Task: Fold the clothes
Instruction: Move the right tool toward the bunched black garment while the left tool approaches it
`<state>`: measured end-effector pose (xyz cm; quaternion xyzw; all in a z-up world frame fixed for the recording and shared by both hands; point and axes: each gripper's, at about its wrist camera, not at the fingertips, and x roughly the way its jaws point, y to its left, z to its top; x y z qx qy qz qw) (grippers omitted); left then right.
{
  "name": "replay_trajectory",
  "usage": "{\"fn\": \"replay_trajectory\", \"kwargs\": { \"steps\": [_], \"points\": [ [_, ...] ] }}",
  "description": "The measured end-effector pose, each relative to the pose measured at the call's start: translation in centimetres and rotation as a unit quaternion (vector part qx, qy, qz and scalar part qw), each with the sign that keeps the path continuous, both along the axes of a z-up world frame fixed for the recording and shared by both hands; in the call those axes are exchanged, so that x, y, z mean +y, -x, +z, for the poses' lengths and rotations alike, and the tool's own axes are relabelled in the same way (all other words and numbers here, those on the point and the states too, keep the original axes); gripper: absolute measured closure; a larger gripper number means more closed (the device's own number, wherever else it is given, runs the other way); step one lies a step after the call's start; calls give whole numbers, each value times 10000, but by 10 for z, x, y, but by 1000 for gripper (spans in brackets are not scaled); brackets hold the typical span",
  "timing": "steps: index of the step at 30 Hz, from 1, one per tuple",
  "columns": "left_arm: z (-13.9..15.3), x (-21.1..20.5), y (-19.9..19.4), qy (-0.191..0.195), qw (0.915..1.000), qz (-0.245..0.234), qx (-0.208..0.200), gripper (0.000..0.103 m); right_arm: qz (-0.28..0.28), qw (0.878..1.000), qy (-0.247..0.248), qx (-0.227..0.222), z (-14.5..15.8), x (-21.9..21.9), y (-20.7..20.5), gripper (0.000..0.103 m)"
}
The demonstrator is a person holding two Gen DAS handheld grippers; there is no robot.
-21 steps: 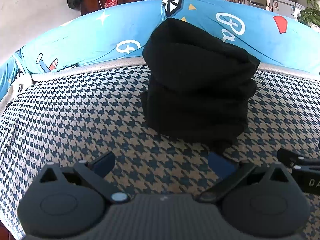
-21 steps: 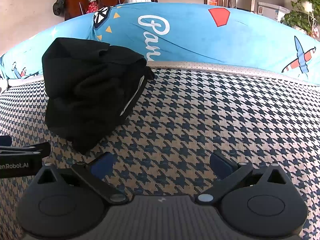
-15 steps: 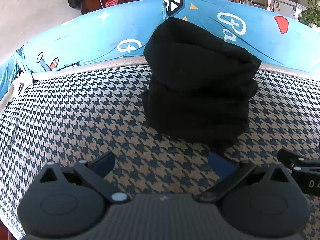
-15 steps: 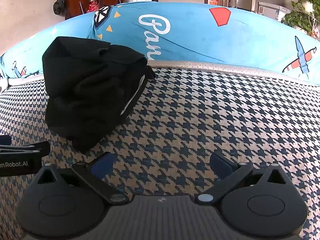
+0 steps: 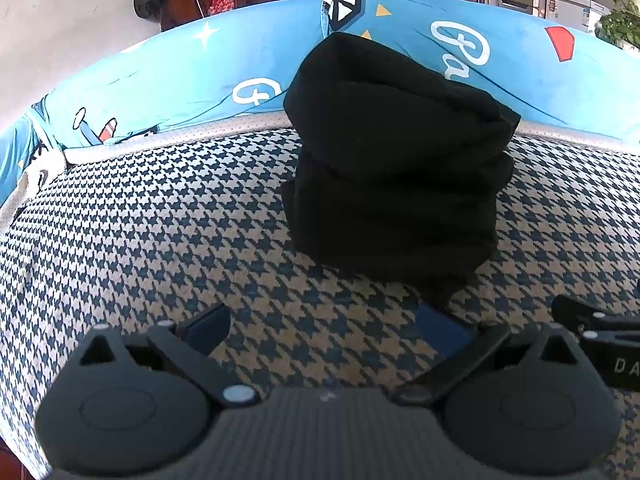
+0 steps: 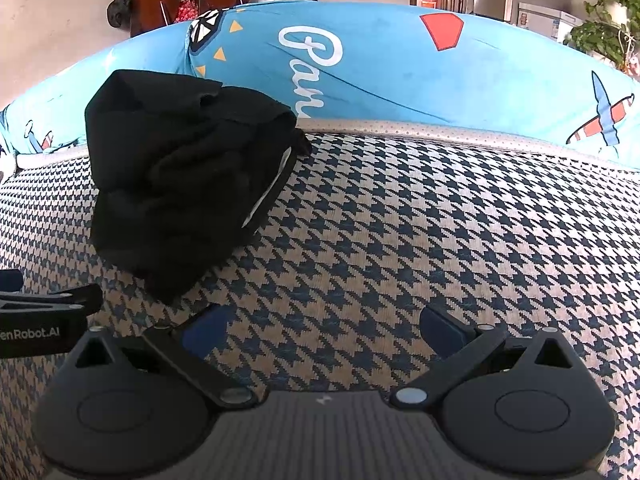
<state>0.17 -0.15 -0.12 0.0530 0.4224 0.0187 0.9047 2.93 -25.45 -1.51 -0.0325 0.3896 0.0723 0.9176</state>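
I am holding my left claw [image 5: 320,324] and right claw [image 6: 320,326] spread wide and empty above the houndstooth-patterned cushion [image 6: 400,220], since the soft black folded garment [image 5: 396,176] is sitting bundled against the blue printed backrest [image 6: 400,80], seemingly finished

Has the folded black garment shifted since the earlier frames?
No. The folded black garment sits at the same spot against the blue cushion's white lettering.
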Motion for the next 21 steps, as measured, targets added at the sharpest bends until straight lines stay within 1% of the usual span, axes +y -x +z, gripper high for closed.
{"fn": "replay_trajectory", "kwargs": {
  "steps": [21],
  "points": [
    [1,1,3,-32,9999,107,-33,0,63,10000,-43,4,-1,8,-3,0]
  ]
}}
